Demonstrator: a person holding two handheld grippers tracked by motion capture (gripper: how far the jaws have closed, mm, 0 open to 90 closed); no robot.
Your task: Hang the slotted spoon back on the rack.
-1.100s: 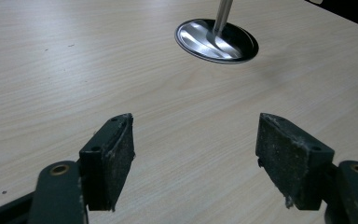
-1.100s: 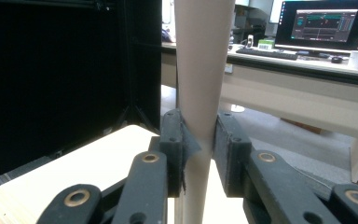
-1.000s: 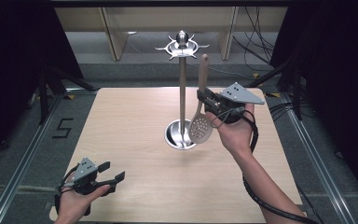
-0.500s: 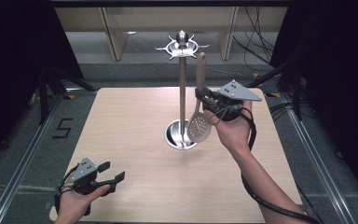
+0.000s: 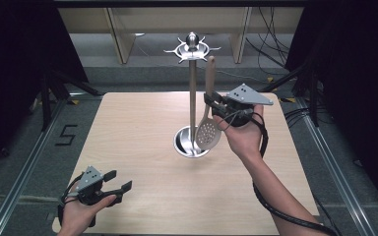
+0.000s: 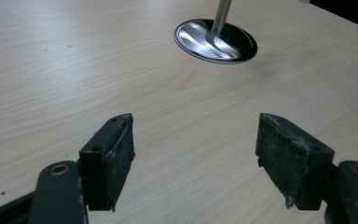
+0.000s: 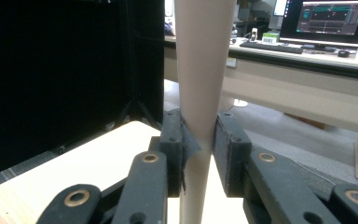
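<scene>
A steel utensil stand [image 5: 192,93] rises from a round base [image 5: 186,143] at the table's middle, with a ring of hooks [image 5: 192,49] on top. My right gripper [image 5: 211,104] is shut on the handle of a beige slotted spoon [image 5: 208,130], held upright just right of the pole, bowl down above the base. The right gripper view shows the pale handle [image 7: 203,70] clamped between both pads. My left gripper [image 5: 115,181] rests low at the table's front left, open and holding nothing. Its pads [image 6: 112,158] stand wide apart, facing the stand's base [image 6: 215,40].
The light wooden table [image 5: 128,128] has metal rails along both sides. Wooden shelving legs [image 5: 118,37] and cables [image 5: 270,29] lie on the floor beyond the far edge. A desk with a monitor [image 7: 333,21] shows in the right gripper view.
My right gripper has carried the spoon upward beside the pole, so its handle tip is nearer the hooks. The left gripper has stayed put.
</scene>
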